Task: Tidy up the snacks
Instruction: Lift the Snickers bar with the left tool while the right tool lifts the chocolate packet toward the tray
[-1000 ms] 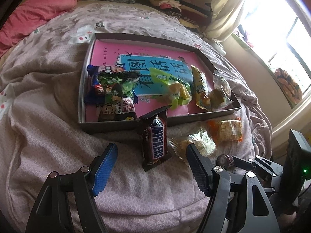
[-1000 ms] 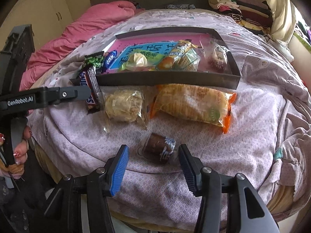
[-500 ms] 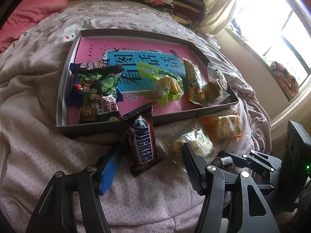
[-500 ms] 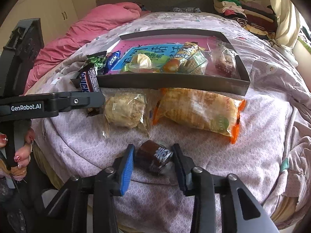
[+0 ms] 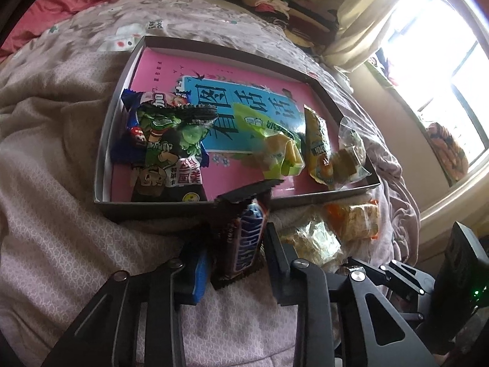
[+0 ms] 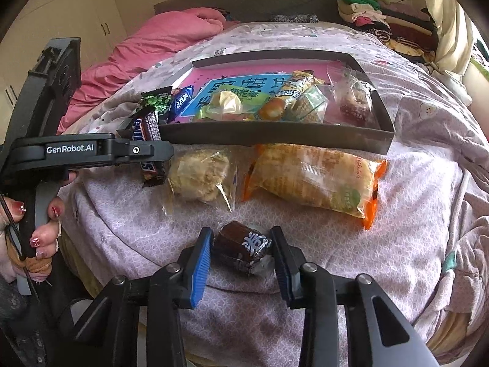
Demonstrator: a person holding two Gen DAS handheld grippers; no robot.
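Observation:
My left gripper [image 5: 237, 241] is shut on a Snickers bar [image 5: 247, 240], whose far end rests on the front wall of the grey box [image 5: 152, 206]. The bar and the left gripper [image 6: 152, 153] also show in the right wrist view. My right gripper [image 6: 241, 244] is shut on a small dark wrapped candy [image 6: 243, 246] lying on the bedspread. The box [image 6: 275, 133] holds several snacks: a green-and-black packet [image 5: 166, 153], a yellow-green sweet [image 5: 278, 150], a yellow bar [image 5: 318, 150].
A clear-wrapped pastry [image 6: 198, 177] and an orange-edged cake packet [image 6: 314, 179] lie on the bedspread before the box. A pink quilt [image 6: 159, 36] lies at the back left, folded clothes [image 6: 379, 12] at the back right. The bed's edge is near me.
Both grippers have moved forward and closed: the left on the Snickers bar, the right on the dark candy.

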